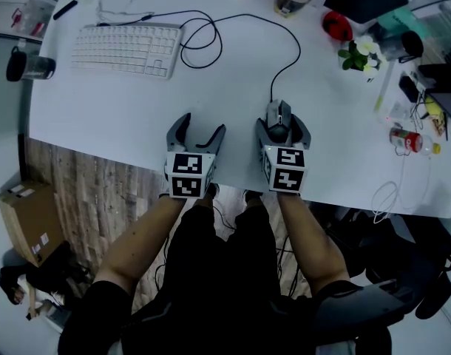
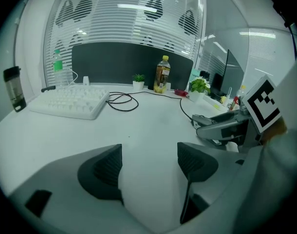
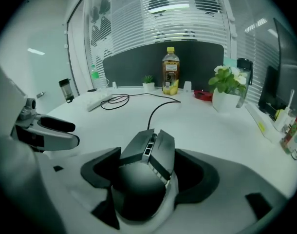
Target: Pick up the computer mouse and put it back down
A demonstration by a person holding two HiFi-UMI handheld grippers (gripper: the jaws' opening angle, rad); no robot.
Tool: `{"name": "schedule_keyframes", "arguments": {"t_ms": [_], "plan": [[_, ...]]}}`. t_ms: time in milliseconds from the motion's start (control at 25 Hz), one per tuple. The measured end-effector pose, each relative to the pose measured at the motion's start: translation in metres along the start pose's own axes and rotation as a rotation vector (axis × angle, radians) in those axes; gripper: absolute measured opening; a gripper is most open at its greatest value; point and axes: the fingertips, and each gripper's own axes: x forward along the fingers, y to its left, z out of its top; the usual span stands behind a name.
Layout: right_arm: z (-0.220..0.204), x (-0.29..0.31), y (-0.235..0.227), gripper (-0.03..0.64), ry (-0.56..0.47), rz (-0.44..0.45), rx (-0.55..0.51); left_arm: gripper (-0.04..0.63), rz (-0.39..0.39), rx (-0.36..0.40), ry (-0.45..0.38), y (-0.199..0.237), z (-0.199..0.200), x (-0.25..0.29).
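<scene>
1. Near the front edge of the big white desk (image 1: 100,117), the flat white keyboard (image 1: 127,48) sits well clear.
2. Right gripper (image 1: 283,127) straddles the black angular wired mouse (image 1: 279,115) resting on the desk. Its jaws are spread and not squeezing yet, I reckon, just lined up to grab.
3. Left gripper (image 1: 202,124) is spread and empty, parked beside.
4. Thin black cord (image 1: 288,58) looks slack but might tug.

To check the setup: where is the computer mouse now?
In the head view the mouse lies near the front edge of the desk, right of centre, between the jaws of the right gripper, with the left gripper beside it.
</scene>
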Motion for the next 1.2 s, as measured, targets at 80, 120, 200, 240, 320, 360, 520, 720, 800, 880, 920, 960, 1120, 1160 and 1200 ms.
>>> {"name": "schedule_keyframes", "arguments": {"t_ms": [80, 120, 200, 240, 320, 360, 520, 720, 800, 880, 920, 960, 1120, 1160, 1200], "plan": [[0.000, 0.000, 0.000, 0.330, 0.004, -0.008, 0.009, 0.368, -0.002, 0.004, 0.002, -0.001, -0.001, 0.000], [-0.001, 0.000, -0.001, 0.326, 0.005, -0.011, 0.014, 0.368, -0.003, 0.004, 0.004, -0.001, -0.001, 0.000], [-0.001, 0.000, -0.001, 0.319, 0.007, -0.015, 0.020, 0.369, -0.002, 0.005, 0.009, -0.001, -0.003, 0.000], [0.000, 0.000, -0.002, 0.316, 0.007, -0.016, 0.022, 0.369, -0.001, 0.005, 0.010, 0.000, -0.004, 0.000], [0.000, -0.001, -0.002, 0.312, 0.008, -0.019, 0.027, 0.369, 0.000, 0.003, 0.003, 0.000, -0.003, -0.001], [0.000, 0.000, -0.002, 0.310, 0.007, -0.020, 0.028, 0.368, -0.002, -0.001, -0.005, 0.000, -0.001, -0.002], [0.002, 0.000, -0.002, 0.307, -0.013, 0.000, 0.020, 0.368, -0.010, -0.033, -0.044, 0.000, 0.007, -0.006], [0.006, -0.010, 0.002, 0.304, -0.031, 0.047, 0.020, 0.368, -0.006, -0.036, -0.054, 0.002, 0.016, -0.017], [0.013, -0.021, 0.002, 0.304, -0.035, 0.063, 0.030, 0.368, -0.007, -0.033, -0.067, 0.000, 0.025, -0.026], [0.026, -0.035, 0.004, 0.304, -0.044, 0.082, 0.034, 0.368, -0.010, -0.038, -0.087, -0.002, 0.036, -0.037], [0.033, -0.042, 0.006, 0.304, -0.051, 0.088, 0.031, 0.368, -0.012, -0.042, -0.103, -0.003, 0.044, -0.043], [0.042, -0.051, 0.007, 0.305, -0.061, 0.093, 0.026, 0.368, -0.013, -0.043, -0.122, -0.004, 0.052, -0.049], [0.076, -0.091, 0.009, 0.305, -0.114, 0.109, 0.014, 0.368, -0.022, -0.035, -0.194, -0.011, 0.088, -0.081], [0.083, -0.103, 0.010, 0.305, -0.126, 0.113, 0.011, 0.368, -0.027, -0.029, -0.211, -0.014, 0.097, -0.090], [0.091, -0.114, 0.011, 0.305, -0.139, 0.117, 0.008, 0.368, -0.032, -0.021, -0.229, -0.018, 0.105, -0.099]]}}
